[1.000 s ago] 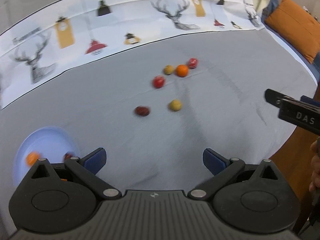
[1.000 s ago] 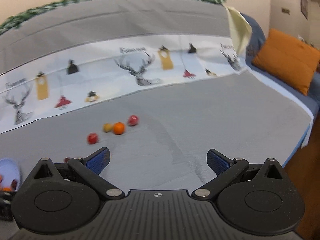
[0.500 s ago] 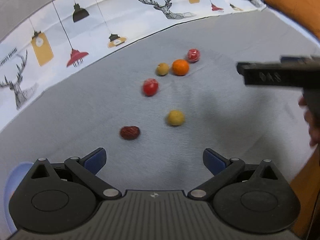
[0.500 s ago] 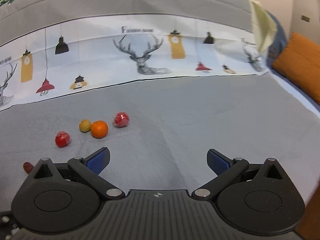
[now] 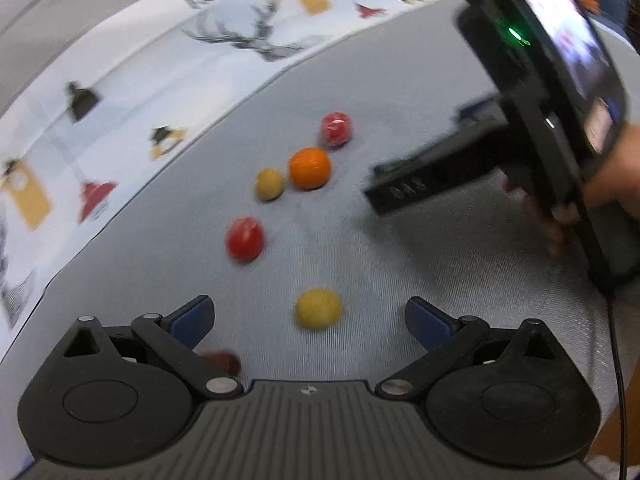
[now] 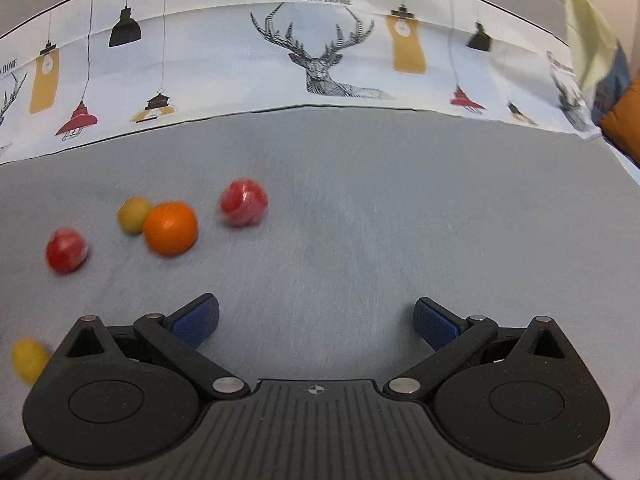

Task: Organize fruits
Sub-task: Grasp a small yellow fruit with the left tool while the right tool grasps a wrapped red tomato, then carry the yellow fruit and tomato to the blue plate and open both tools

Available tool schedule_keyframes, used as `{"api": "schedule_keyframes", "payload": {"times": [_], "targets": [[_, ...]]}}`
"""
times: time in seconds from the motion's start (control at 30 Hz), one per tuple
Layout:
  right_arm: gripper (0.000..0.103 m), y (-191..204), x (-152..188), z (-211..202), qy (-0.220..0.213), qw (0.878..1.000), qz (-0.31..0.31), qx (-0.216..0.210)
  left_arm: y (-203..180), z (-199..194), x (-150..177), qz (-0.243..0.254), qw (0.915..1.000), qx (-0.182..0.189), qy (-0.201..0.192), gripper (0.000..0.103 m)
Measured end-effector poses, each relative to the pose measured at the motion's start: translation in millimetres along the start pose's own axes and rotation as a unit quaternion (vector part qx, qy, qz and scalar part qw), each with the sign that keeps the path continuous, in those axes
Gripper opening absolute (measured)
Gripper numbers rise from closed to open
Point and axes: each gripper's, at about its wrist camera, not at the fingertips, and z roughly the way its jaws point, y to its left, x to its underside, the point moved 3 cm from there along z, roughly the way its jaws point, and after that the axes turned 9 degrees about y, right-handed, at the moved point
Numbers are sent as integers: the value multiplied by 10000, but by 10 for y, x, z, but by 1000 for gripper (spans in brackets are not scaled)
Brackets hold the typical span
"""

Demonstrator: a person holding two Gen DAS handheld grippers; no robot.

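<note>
Small fruits lie on a grey cloth. In the left wrist view my left gripper [image 5: 308, 318] is open and empty, with a yellow fruit [image 5: 319, 308] between its fingertips. Further off lie a red fruit [image 5: 245, 238], a small yellow fruit [image 5: 269, 184], an orange [image 5: 310, 167] and a red wrapped fruit [image 5: 337, 129]. A dark red fruit [image 5: 222, 361] is partly hidden by the left finger. My right gripper [image 6: 316, 318] is open and empty above bare cloth; the orange [image 6: 170, 228] and red wrapped fruit [image 6: 243, 202] lie ahead to its left.
The right-hand gripper body [image 5: 520, 128] and the hand holding it fill the right side of the left wrist view, above the cloth. A white printed cloth band [image 6: 320, 52] with deer and lamps runs along the back. An orange cushion [image 6: 622, 124] lies at far right.
Both grippers have moved forward and closer to the fruits. The yellow fruit now sits between the left fingertips. The blue plate has left the left wrist view. Both stay open.
</note>
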Motion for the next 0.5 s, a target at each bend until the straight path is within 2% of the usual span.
{"api": "schedule_keyframes", "payload": {"times": [0.07,0.13,0.23,0.3,0.33,0.37,0.43,0.5], "targets": [[102,7,-137,100,-56,9998,-133,-110,76,113,-70,84,9992,331,188,90],[102,29,-259,186,-127,9993,-261,-217,146,206,-107,93,9968,693,382,89],[102,101,-410,333,-173,9984,-382,-390,207,312,-144,28,9937,1004,505,89],[100,164,-484,392,-271,9971,-610,-356,191,317,-158,-11,9898,1320,539,69],[84,187,-503,398,-299,9965,-685,-377,174,288,-163,11,9878,1459,540,47],[59,218,-510,368,-381,9953,-761,-460,151,248,-166,84,9873,1504,509,26],[32,282,-493,269,-429,9952,-842,-252,105,170,-156,192,9883,1424,509,26],[32,271,-459,173,-306,9969,-725,-63,128,84,-141,144,9882,1446,476,26]]}}
